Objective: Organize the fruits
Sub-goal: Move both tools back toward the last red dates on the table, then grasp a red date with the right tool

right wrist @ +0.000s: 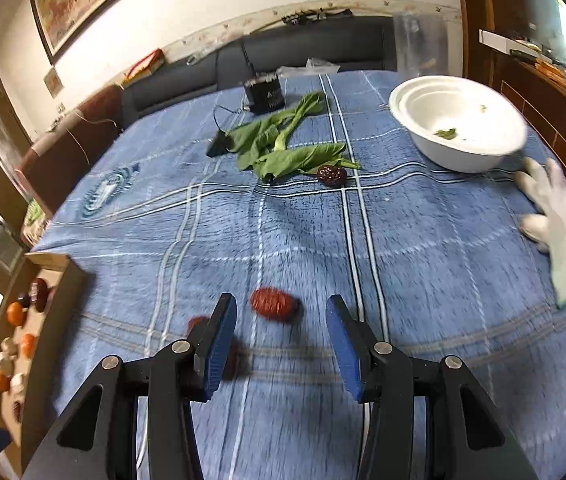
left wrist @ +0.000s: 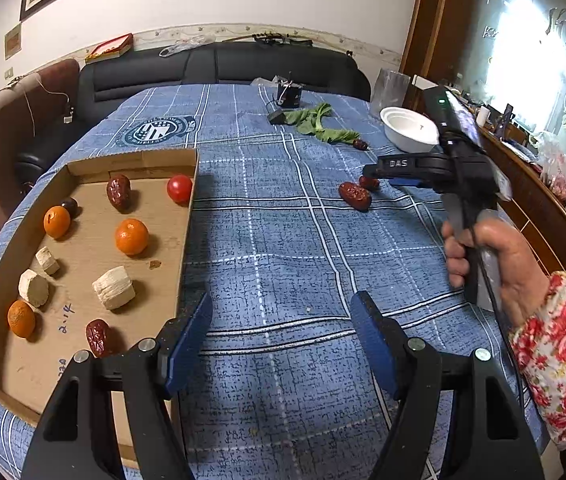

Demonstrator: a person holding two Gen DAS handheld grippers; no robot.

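A shallow cardboard tray (left wrist: 87, 248) at the left holds three oranges (left wrist: 131, 236), a red tomato (left wrist: 179, 189), dark red dates (left wrist: 118, 192) and pale chunks (left wrist: 114, 293). My left gripper (left wrist: 281, 312) hangs open over bare blue cloth just right of the tray, with nothing in it. My right gripper (right wrist: 281, 308) is open, and a red date (right wrist: 273, 305) lies on the cloth at its fingertips without touching either pad. The left wrist view shows this gripper (left wrist: 383, 174) over that date (left wrist: 355, 196). A second red fruit (right wrist: 197, 322) is half hidden behind its left finger.
Another date (right wrist: 331, 175) lies by green leaves (right wrist: 283, 148). A white bowl (right wrist: 459, 128) stands at the back right, a black box (right wrist: 265, 94) at the back and a white glove (right wrist: 559, 224) near the right edge. A hand (left wrist: 495, 256) in a floral sleeve holds the right gripper.
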